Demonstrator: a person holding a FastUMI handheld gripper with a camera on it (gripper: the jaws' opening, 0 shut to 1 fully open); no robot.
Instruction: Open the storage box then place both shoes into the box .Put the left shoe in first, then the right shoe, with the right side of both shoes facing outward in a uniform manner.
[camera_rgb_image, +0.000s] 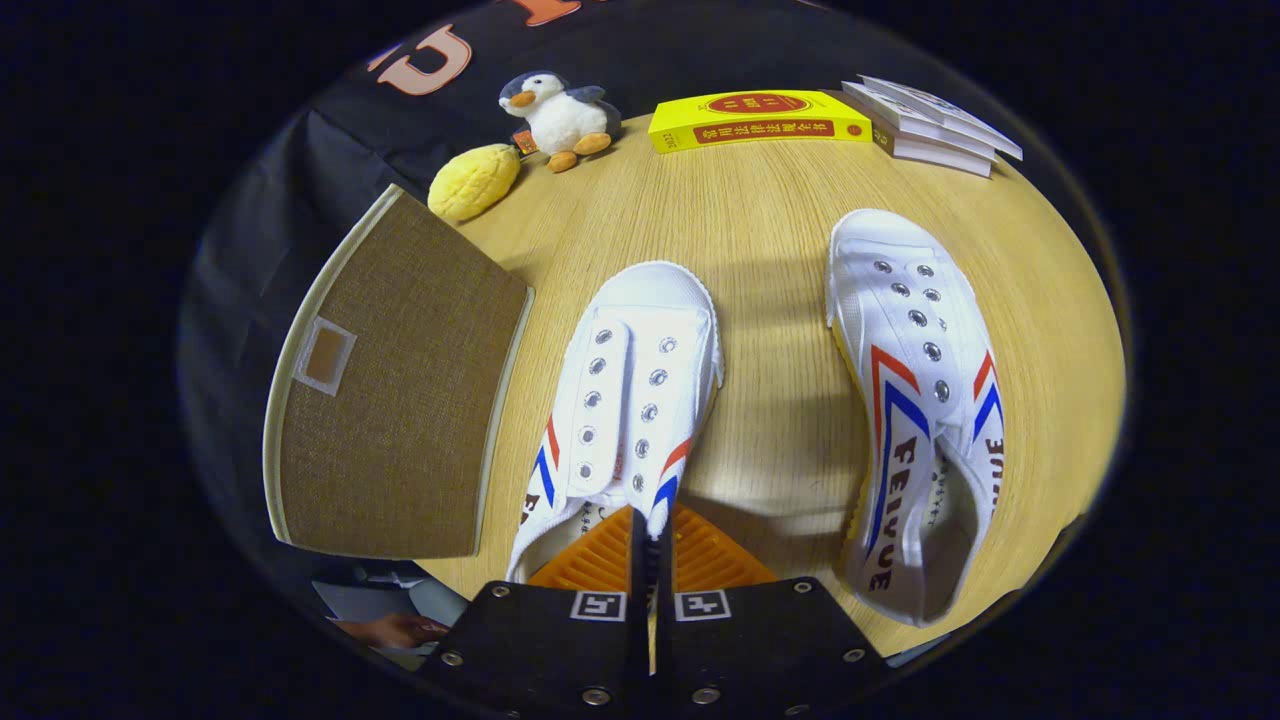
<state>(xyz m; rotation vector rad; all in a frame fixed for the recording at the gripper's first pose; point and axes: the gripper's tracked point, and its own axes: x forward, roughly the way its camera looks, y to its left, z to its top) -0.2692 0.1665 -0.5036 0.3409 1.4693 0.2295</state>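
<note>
The gripper (652, 545) has its two fingers drawn close together, pinching the right side wall of the left shoe (625, 400) at the collar, near the heel opening; one finger sits inside the shoe and the other outside it, so both press on that thin fabric edge. The shoe is white canvas with metal eyelets and red and blue stripes on its sides, and it runs away from the fingers toward twelve o'clock, toe farthest out, resting on the wooden table (770, 230).

At about three o'clock from that shoe, well apart from it, lies the right shoe (915, 400), the same kind, rolled partly onto its side so its striped flank faces up. Its toe points to twelve o'clock and its open heel end lies nearest the gripper's side.

At nine o'clock from the held shoe, just beside it, stands the storage box (400, 400), covered in brown woven fabric with a pale trim and a small label window on the face turned to the camera. Whether its lid is open cannot be told from here.

Beyond the box, at about eleven o'clock, sits a yellow bread-shaped toy (473, 182), and just past it a plush penguin (560, 112). At twelve to one o'clock, at the far edge of the table, lies a yellow book (758, 120), with a stack of white books (935, 125) beside it.
</note>
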